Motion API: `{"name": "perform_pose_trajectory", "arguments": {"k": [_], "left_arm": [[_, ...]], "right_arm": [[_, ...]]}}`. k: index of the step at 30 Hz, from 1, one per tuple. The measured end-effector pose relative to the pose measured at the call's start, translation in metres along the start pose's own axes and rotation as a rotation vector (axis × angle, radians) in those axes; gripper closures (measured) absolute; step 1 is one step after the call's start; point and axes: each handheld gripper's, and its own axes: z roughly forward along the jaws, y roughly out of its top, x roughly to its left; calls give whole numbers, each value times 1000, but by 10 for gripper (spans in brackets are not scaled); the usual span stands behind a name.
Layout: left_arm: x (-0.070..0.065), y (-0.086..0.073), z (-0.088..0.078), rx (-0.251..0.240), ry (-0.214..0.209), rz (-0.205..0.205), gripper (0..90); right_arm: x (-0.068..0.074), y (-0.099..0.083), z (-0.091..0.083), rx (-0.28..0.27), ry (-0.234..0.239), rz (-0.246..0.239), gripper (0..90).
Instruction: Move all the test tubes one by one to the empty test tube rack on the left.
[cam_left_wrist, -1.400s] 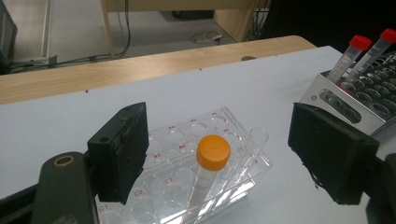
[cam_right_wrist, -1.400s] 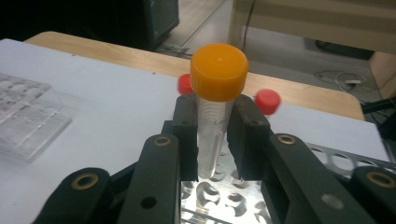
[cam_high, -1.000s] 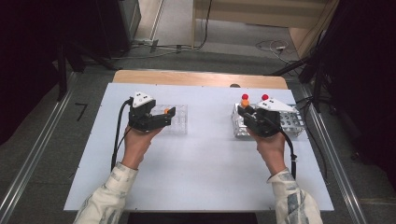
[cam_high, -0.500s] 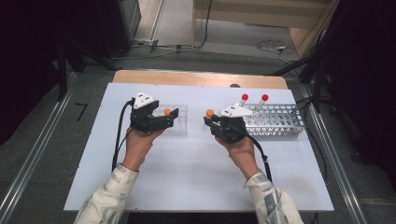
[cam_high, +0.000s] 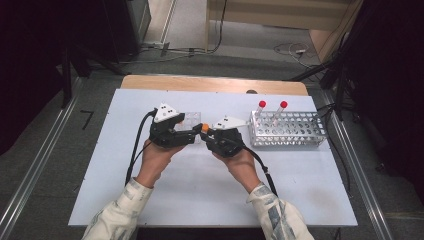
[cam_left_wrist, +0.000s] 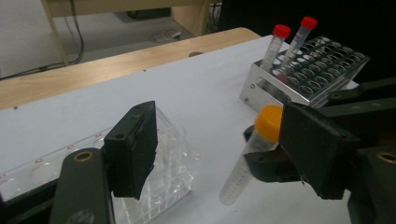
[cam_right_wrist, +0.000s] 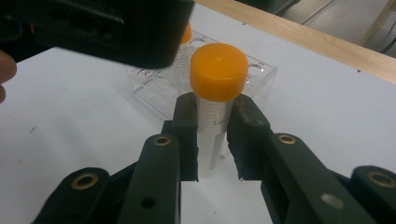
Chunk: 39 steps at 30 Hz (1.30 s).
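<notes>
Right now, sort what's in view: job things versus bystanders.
In the job:
orange-capped tube
right gripper, shut on it
left gripper, jaws just been closing, not yet on the tube
clear rack

Bystanders:
metal rack
two red-capped tubes

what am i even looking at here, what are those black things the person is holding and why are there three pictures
A person sits at a white table and holds a hand-held gripper in each hand: a black tool with two jaws that pinch things.

The high view looks down from above. The other two pictures come from small cameras riding on each tool, looking along its jaws.

On the table stand a clear plastic rack and a metal rack with two red-capped tubes in it.

The right hand-held gripper is shut on an orange-capped tube, gripping it just below the cap. The left hand-held gripper has its jaws on either side of that same tube; they have just been closing, but its pads do not press on it yet. It looks like a hand-over from right to left, though that is a guess.
</notes>
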Motion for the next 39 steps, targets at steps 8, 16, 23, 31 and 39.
{"name": "perform_pose_trajectory", "arguments": {"k": [8,16,23,31,39], "left_arm": [[-5,-2,3,19,-54,42,568],[-6,-3,3,25,-67,52,695],[-2,-1,-1,11,-59,38,705],[11,8,-17,-20,-23,15,706],[29,17,-33,-53,33,-5,705]], "right_arm": [[8,4,2,-5,17,-12,713],[9,4,2,-3,18,-19,713],[9,4,0,1,57,-33,501],[-2,-7,-17,-10,57,-32,441],[-18,-23,-35,-9,34,-4,441]]}}
